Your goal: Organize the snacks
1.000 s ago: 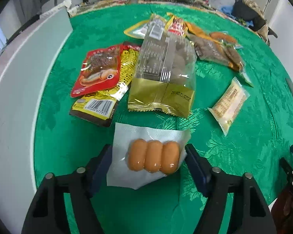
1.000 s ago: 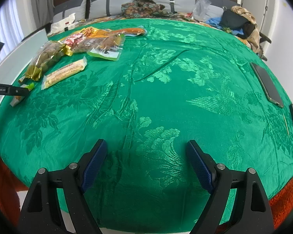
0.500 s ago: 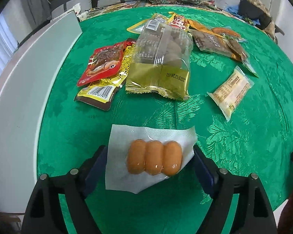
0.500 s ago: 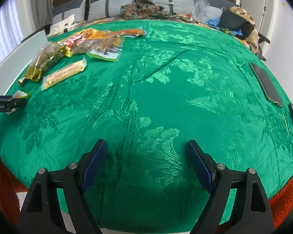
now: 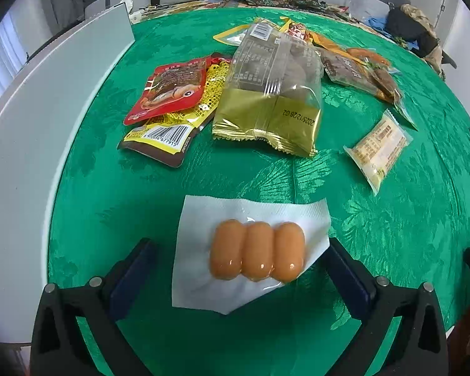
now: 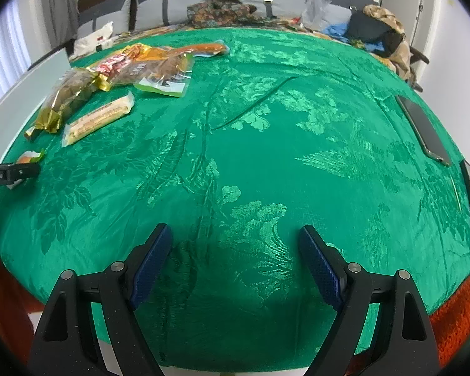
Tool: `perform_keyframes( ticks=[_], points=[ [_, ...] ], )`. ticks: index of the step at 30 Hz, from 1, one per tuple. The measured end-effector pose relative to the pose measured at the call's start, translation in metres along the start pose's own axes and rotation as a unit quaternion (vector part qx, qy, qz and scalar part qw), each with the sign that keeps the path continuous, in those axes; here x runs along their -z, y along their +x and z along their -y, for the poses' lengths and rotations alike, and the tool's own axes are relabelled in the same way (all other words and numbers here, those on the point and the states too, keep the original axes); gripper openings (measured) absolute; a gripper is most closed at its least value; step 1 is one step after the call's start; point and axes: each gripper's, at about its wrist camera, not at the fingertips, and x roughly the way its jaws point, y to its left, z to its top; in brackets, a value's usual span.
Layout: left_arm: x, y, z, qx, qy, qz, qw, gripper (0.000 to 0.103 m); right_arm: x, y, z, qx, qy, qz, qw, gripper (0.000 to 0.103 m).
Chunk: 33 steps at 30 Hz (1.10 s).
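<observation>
Left tongs (image 5: pixel 241 269) low in the left wrist view, jaws opening wide now, the sausage pack (image 5: pixel 250 250) lying between the blue pads (image 5: pixel 131 279) with a gap on either side, nothing gripped. Right tongs (image 6: pixel 235 260) at the bottom of the right wrist view, spread wide over bare green cloth (image 6: pixel 266 156), holding nothing. Plenty of open cloth there, running to the centre and right of that frame; the counter's near edge falls away just below the tongs.

The sausage pack: three plump orange sausages side by side, sealed in clear film on a white backing, flat on the cloth.

Above it in the left wrist view, a crowd: a gold-and-clear bag (image 5: pixel 272 94) at centre, a red packet (image 5: pixel 169 91) overlapping a yellow barcoded packet (image 5: pixel 172 125) to its left, a pale bar wrapper (image 5: pixel 379 147) off to the right, brown packets (image 5: pixel 360 75) at upper right. A white board (image 5: pixel 47 109) hems the left edge. Two phones (image 6: pixel 423 131) lie at the far right of the right wrist view.
</observation>
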Motion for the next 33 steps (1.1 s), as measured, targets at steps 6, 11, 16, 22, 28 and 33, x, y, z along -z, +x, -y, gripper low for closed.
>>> perform_keyframes(
  ticks=[6, 11, 16, 22, 28, 33],
  points=[
    [0.004, -0.001, -0.002, 0.007, 0.009, 0.005, 0.9999, 0.103, -0.019, 0.006, 0.005, -0.022, 0.014, -0.057, 0.998, 0.085],
    [0.007, -0.002, 0.007, 0.022, 0.037, 0.012, 0.9990, 0.103, -0.089, 0.021, 0.002, -0.071, 0.041, -0.052, 0.995, 0.084],
    [0.006, -0.008, 0.016, 0.031, 0.053, 0.029, 0.9977, 0.076, -0.178, 0.073, -0.041, -0.107, 0.027, -0.080, 0.991, 0.084],
    [0.004, -0.014, 0.007, 0.032, 0.048, 0.040, 0.9975, 0.030, -0.212, 0.134, -0.079, -0.093, 0.007, -0.123, 0.988, 0.083],
    [0.004, -0.017, -0.021, 0.075, -0.019, 0.042, 0.9961, 0.011, -0.204, 0.114, -0.054, -0.123, 0.019, -0.129, 0.984, 0.019],
    [0.005, -0.021, -0.030, 0.113, -0.045, 0.042, 0.9916, 0.000, -0.188, 0.079, -0.012, -0.179, 0.087, -0.124, 0.972, 0.009]
  ],
)
